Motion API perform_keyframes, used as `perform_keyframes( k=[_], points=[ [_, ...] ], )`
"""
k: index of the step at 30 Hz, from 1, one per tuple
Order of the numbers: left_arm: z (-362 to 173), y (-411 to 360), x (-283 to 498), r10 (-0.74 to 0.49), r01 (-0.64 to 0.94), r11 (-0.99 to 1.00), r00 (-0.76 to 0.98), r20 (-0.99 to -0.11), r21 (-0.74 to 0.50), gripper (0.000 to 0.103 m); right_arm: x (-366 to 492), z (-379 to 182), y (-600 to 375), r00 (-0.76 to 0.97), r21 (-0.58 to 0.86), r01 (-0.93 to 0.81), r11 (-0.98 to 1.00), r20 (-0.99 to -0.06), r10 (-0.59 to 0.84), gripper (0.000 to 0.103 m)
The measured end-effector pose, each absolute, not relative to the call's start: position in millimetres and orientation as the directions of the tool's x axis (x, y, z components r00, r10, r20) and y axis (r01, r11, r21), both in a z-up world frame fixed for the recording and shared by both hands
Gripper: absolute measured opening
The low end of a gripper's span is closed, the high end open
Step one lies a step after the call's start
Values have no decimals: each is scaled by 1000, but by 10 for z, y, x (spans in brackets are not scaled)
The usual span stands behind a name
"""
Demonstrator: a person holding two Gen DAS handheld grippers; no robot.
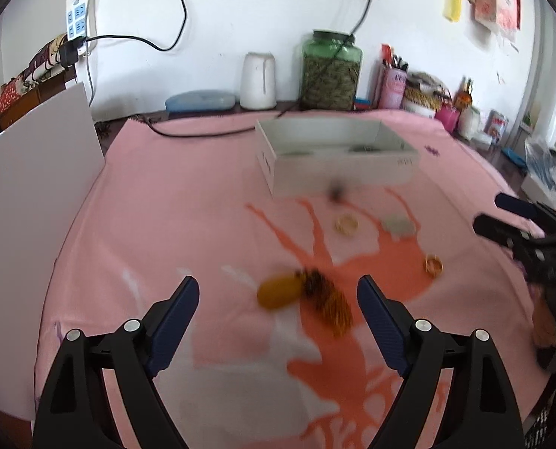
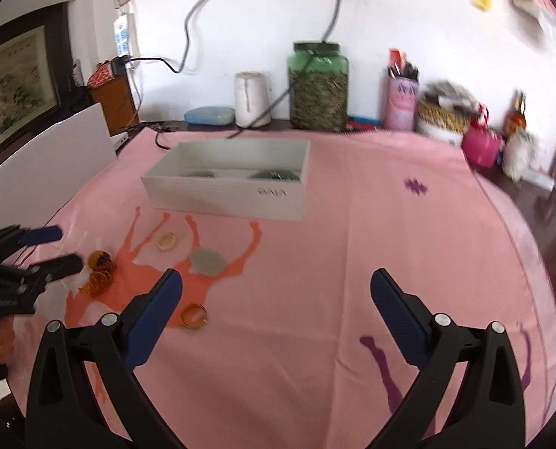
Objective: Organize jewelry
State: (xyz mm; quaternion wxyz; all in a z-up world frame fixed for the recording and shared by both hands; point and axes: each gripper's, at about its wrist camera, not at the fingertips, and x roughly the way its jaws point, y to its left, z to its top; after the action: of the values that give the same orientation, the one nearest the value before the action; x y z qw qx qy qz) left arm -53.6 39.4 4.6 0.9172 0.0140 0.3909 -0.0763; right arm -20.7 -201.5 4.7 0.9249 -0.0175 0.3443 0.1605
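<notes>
Left wrist view: bench under pink cloth [image 1: 165,205], white wall behind, green jar [image 1: 332,71] at top middle. Left gripper [image 1: 278,295] wide open, low over cloth, holding nothing. Blurry amber bead piece [image 1: 304,295] between fingers. White box [image 1: 337,155] above center.

Right wrist view: right gripper [image 2: 276,288] wide open, empty. Gold ring [image 2: 194,316] just beside left finger. Round pale green stone [image 2: 207,260] near box [image 2: 229,183] at upper left.
</notes>
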Motion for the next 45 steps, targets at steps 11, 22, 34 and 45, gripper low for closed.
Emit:
perform_keyframes(
  k=[11, 22, 34, 45],
  points=[
    [-220, 336, -535, -46, 124, 992, 603, -796, 36, 91, -8, -169, -2165, 607, 179, -223, 958, -744, 280, 96],
    [-60, 466, -571, -16, 84, 995, 633, -774, 48, 97, 36, -253, -2112, 575, 148, -203, 968, -782, 240, 98],
    [-187, 188, -335, 63, 140, 971, 638, -768, 195, 98, 39, -259, -2085, 572, 123, -206, 971, -790, 221, 98],
    [-120, 626, -337, 80, 64, 985, 660, -747, 162, 77, 49, -278, -2000, 566, 53, -214, 975, -807, 168, 98]
  ],
)
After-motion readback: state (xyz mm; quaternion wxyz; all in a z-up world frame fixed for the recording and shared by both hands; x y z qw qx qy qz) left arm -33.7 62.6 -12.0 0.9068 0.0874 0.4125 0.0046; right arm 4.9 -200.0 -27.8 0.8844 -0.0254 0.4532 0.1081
